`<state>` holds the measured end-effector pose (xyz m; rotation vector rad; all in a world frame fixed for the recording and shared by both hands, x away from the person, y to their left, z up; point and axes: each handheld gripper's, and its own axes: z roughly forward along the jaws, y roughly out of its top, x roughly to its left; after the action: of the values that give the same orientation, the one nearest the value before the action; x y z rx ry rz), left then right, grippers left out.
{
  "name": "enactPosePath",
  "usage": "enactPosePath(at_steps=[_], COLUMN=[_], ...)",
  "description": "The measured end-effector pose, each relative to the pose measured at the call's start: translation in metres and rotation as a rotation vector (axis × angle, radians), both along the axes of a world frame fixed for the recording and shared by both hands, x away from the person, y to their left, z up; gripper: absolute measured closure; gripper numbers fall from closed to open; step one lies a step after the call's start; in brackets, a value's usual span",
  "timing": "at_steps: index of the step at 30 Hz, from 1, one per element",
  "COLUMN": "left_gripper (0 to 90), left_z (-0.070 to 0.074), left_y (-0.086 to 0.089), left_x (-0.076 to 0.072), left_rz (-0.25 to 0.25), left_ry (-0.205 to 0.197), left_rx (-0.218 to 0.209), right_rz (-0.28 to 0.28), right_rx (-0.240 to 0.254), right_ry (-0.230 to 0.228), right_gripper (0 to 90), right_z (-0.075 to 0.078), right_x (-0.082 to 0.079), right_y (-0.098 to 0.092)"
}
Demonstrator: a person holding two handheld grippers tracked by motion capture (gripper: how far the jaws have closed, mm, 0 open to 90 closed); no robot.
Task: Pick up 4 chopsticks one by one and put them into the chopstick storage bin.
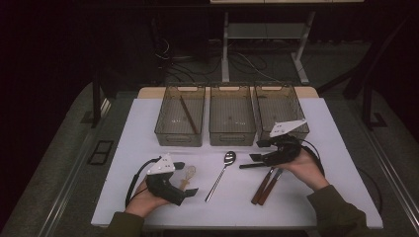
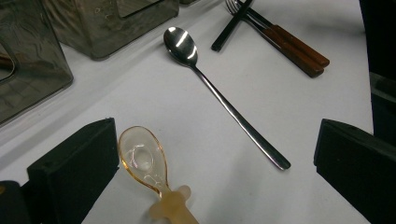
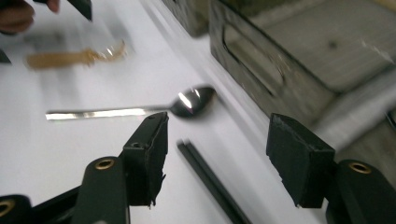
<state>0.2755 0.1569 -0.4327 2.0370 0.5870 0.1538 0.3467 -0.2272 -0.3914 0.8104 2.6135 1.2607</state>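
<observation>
Chopsticks [image 3: 210, 182], a black pair lying flat on the white table [image 1: 341, 163], sat between and just below the jaws of the right gripper [image 3: 217, 158], whose pads stood partly apart and pressed on nothing; in the high view the same pair [image 1: 257, 165] poked out toward the left from under that gripper [image 1: 257, 150]. Just below that gripper in the high view lay two wooden-handled utensils [image 1: 264, 186], side by side, and the left gripper view showed one of them to be a fork. To that gripper's left lay a long steel spoon [image 1: 222, 174], its bowl pointing toward the bins. Beyond the right gripper, at the far side of the table, stood three smoky plastic bins [image 1: 232, 116] in a row; the leftmost held a brown stick leaning across it. The left gripper [image 1: 188, 178] rested on the table well apart from the chopsticks, jaws wide open and holding nothing. Between its pads [image 2: 74, 168] lay a clear amber spoon [image 2: 142, 158] with a pale handle, nearer the left pad, though contact could not be judged. A person's hands held both grippers from the near edge.
</observation>
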Motion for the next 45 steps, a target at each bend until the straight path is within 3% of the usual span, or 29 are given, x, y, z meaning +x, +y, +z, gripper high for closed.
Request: enactPosePath(at_steps=[9,16,26,45], left_gripper=[0.0,0.0,0.0,0.0], left_z=[0.0,0.0,0.0,0.0], left_y=[0.001,0.0,0.0,0.0], left_x=[0.0,0.0,0.0,0.0], left_rz=[0.001,-0.003,-0.005,-0.005], left_ry=[-0.001,-0.004,-0.004,-0.003], left_rx=[0.001,0.01,0.009,0.01], right_rz=[-0.08,-0.106,-0.115,-0.074], right_rx=[-0.029,-0.07,-0.163,-0.22], right_ry=[0.017,0.038,0.073,0.101], right_gripper=[40.6,50.3,61.1,69.6], right_z=[-0.007,-0.018,-0.037,-0.046], right_x=[-0.005,-0.008,0.002,0.005], right_y=[-0.043,-0.066,-0.071,-0.067])
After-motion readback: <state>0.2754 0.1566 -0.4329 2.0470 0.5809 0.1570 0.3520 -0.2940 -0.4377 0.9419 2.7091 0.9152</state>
